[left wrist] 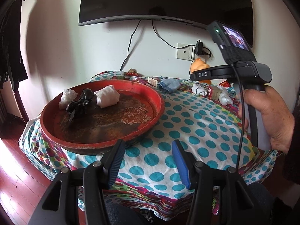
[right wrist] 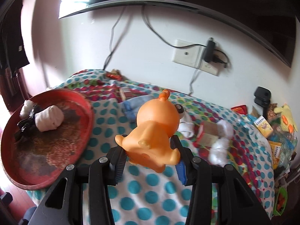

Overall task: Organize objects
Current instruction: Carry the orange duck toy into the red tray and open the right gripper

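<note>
Orange toy (right wrist: 155, 131), face hidden, clenched in right hand-held gripper (right wrist: 150, 156); left hand-held gripper (left wrist: 148, 161) released.

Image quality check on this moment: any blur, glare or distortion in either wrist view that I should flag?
Left wrist view: sharp; fisheye bends the TV edge, and daylight blows out the floor at the far left. Right wrist view: motion blur smears the wall cables and cloth dots, while the orange toy in the right gripper stays fairly crisp; window glare reflects on the TV.
</note>
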`<state>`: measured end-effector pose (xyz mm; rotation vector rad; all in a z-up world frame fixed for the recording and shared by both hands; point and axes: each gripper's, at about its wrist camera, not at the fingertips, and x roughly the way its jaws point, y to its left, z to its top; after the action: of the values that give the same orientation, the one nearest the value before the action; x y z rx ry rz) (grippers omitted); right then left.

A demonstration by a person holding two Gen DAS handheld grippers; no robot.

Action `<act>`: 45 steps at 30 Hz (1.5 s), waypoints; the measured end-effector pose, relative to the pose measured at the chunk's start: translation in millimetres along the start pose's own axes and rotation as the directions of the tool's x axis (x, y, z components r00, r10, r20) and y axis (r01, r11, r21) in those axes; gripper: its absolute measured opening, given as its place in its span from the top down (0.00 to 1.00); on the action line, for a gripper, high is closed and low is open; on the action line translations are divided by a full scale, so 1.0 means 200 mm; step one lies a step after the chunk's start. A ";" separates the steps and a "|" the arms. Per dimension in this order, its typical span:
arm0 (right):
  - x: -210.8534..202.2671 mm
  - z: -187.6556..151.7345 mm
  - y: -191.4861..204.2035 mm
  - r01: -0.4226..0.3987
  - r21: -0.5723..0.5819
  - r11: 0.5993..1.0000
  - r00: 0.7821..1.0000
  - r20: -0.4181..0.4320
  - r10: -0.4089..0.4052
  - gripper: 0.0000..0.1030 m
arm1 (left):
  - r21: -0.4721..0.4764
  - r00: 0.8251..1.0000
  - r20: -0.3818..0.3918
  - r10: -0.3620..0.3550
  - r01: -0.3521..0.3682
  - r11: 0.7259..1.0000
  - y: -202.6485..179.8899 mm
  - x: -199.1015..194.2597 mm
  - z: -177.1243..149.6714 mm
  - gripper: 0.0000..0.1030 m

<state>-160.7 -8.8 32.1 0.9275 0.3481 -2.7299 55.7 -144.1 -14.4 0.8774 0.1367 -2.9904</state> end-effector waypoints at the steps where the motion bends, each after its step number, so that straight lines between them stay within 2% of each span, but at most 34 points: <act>1: 0.00 0.00 0.04 -0.012 -0.011 1.000 1.000 -0.003 0.012 0.58 | -0.005 1.000 -0.001 -0.002 0.002 1.000 0.00 0.00 0.00 0.48; 13: 0.00 0.02 0.44 -0.123 -0.156 0.980 0.992 -0.014 0.122 0.58 | -0.067 1.000 0.008 0.029 -0.029 0.997 0.12 -0.07 0.00 0.48; 20: 0.08 0.07 0.63 -0.197 -0.136 0.971 0.980 -0.057 0.190 0.58 | -0.158 0.999 0.016 0.052 -0.049 0.986 0.27 -0.10 0.02 0.48; 25: 0.16 0.07 0.76 -0.225 -0.144 0.964 0.972 -0.096 0.213 0.58 | -0.174 0.999 -0.002 0.047 -0.047 0.984 0.30 -0.08 0.01 0.48; 32: 0.29 0.02 0.82 -0.249 -0.117 0.961 0.960 -0.158 0.230 0.58 | -0.193 0.999 -0.035 0.028 -0.034 0.981 0.32 -0.03 0.00 0.48; 45: 0.37 -0.03 0.83 -0.252 -0.129 0.959 0.956 -0.190 0.226 0.57 | -0.211 0.998 -0.060 0.013 -0.025 0.977 0.32 0.01 -0.01 0.48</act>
<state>-165.0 -174.6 -42.8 1.0900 0.4375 -2.3743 58.1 -208.4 -22.5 0.9341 0.4370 -2.8637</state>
